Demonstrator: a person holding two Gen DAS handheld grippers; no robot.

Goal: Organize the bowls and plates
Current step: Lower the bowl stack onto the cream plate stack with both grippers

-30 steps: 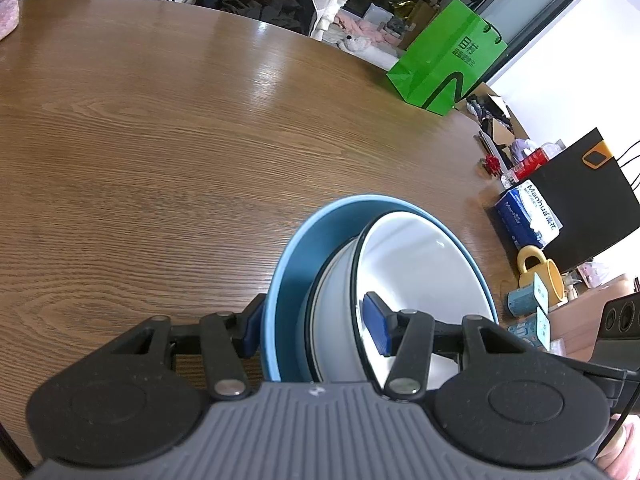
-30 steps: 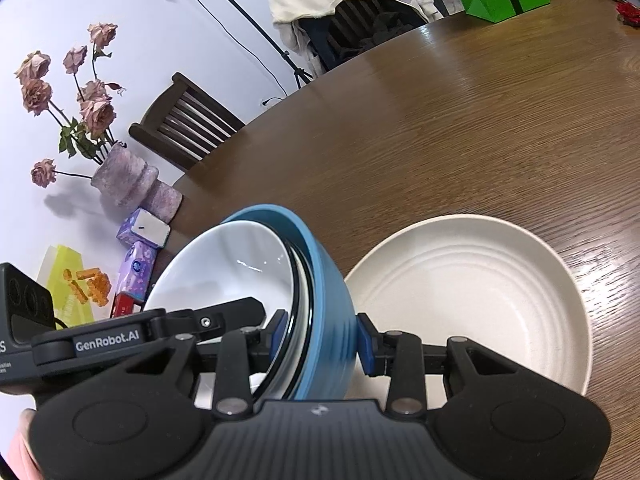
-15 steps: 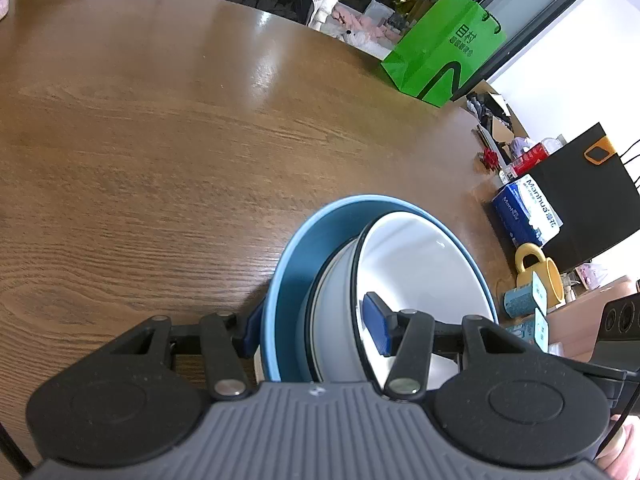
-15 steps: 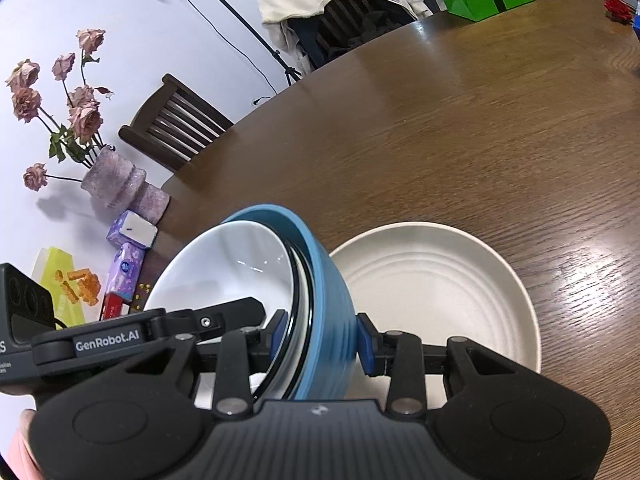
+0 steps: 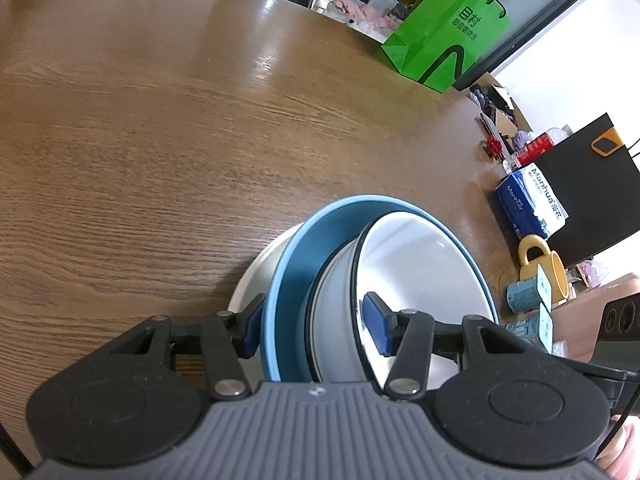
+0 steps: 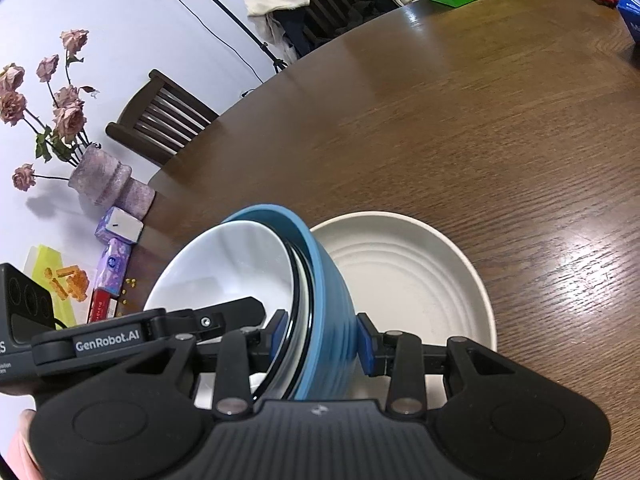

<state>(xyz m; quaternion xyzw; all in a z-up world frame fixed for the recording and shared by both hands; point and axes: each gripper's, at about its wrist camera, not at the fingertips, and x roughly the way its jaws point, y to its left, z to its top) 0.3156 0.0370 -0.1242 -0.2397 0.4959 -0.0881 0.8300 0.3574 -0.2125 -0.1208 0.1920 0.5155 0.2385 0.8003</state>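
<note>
A blue bowl (image 5: 292,280) (image 6: 332,304) with a white bowl (image 5: 424,276) (image 6: 224,276) nested inside hangs tilted between both grippers. My left gripper (image 5: 316,330) is shut on one side of the stack, one pad outside the blue wall and one inside the white bowl. My right gripper (image 6: 322,338) is shut on the opposite side in the same way. A cream ridged plate (image 6: 404,280) lies on the wooden table (image 6: 480,120) right under the stack; its rim (image 5: 256,276) peeks out in the left wrist view.
A green bag (image 5: 448,32) stands at the table's far edge. A tissue pack (image 5: 532,208), yellow mug (image 5: 544,264) and black bag (image 5: 584,196) crowd one side. A vase of dried roses (image 6: 100,176), small packets (image 6: 116,256) and a chair (image 6: 160,120) are on the other.
Both grippers have carried the bowl stack lower and over the cream plate. The plate now sits closer under the bowls, and its rim has come into the left wrist view.
</note>
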